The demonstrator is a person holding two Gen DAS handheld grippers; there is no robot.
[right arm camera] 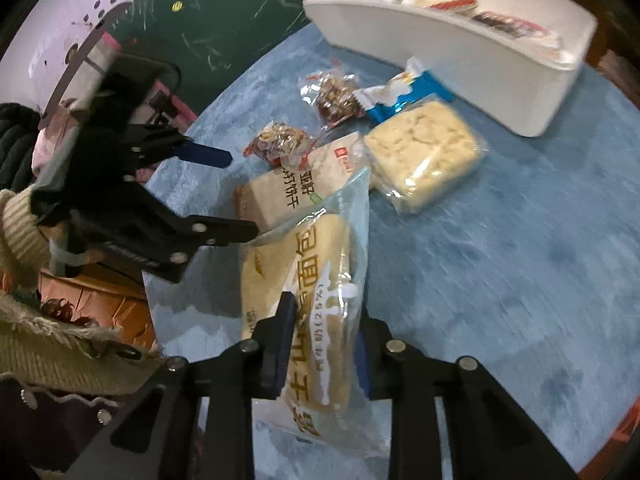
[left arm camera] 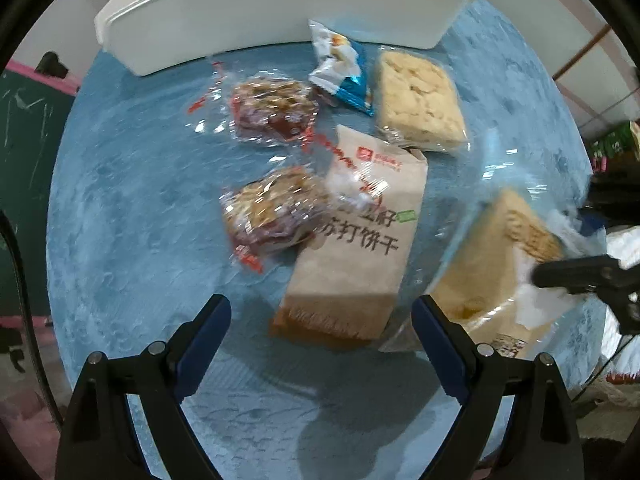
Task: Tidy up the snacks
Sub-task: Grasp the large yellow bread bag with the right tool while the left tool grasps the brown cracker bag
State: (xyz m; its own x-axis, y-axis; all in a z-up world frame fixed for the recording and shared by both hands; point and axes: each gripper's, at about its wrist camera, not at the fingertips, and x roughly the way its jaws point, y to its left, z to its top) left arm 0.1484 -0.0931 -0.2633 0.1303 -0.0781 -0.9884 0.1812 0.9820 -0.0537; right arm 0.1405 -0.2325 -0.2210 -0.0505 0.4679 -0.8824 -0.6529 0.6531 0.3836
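Snack packs are crowding the middle of the blue cloth (left arm camera: 120,184): the soda-cracker pack (left arm camera: 360,240), two nut bars (left arm camera: 272,108), a pale cake (left arm camera: 416,100). The white bin (left arm camera: 280,8) is walling off the far edge. Bare cloth is lying open at left and near.

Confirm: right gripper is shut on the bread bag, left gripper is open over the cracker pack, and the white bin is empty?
Not quite: the white bin already holds several wrapped snacks, as the right wrist view shows. The rest stands: the right gripper is shut on the bread bag, and the left gripper is open over the cracker pack.
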